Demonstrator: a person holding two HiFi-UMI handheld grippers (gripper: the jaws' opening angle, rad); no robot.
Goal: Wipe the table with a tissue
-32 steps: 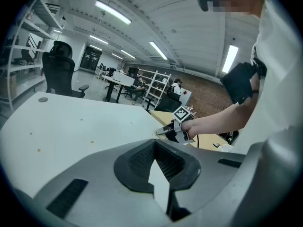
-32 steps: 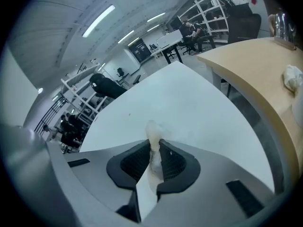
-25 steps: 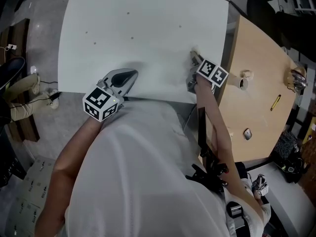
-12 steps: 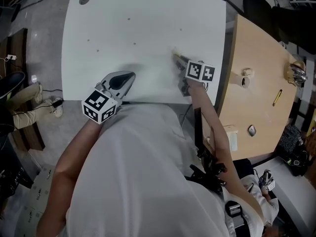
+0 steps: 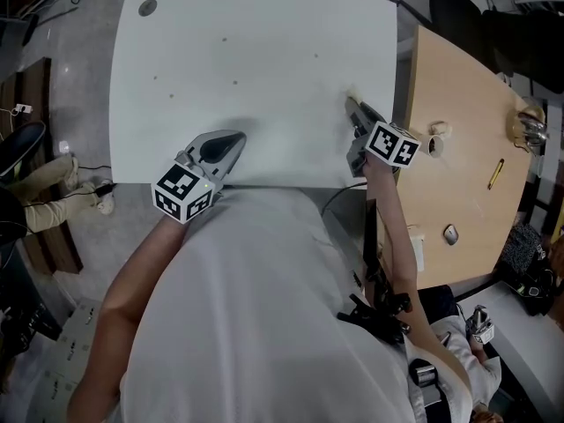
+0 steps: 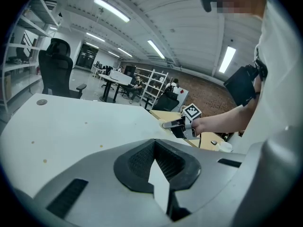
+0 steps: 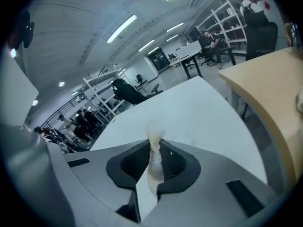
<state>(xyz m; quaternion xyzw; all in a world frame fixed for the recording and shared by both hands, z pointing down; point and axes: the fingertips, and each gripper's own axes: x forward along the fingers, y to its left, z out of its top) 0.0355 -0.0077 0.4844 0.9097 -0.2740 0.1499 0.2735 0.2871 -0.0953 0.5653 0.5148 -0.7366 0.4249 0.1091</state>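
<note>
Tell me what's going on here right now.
A person's right gripper is shut on a tissue, at the right side of the white table. The left gripper is shut on nothing, low at the near edge. A few small specks show farther up the table.

This is a large open-plan office or lab hall. Long strip lights [image 6: 111, 9] run across a high ceiling. A black office chair [image 6: 57, 67] stands beyond the far left corner of the white desk [image 5: 256, 51], and a wooden desk [image 5: 458, 148] sits just beside its right edge, carrying a computer mouse [image 5: 450, 233] and a yellow pen [image 5: 492, 181]. Farther back are more desks with seated people [image 6: 137, 82] and open metal shelving racks [image 6: 154, 84]. The floor [image 5: 79, 104] is bare grey, with cables [image 5: 88, 170] lying on it.
</note>
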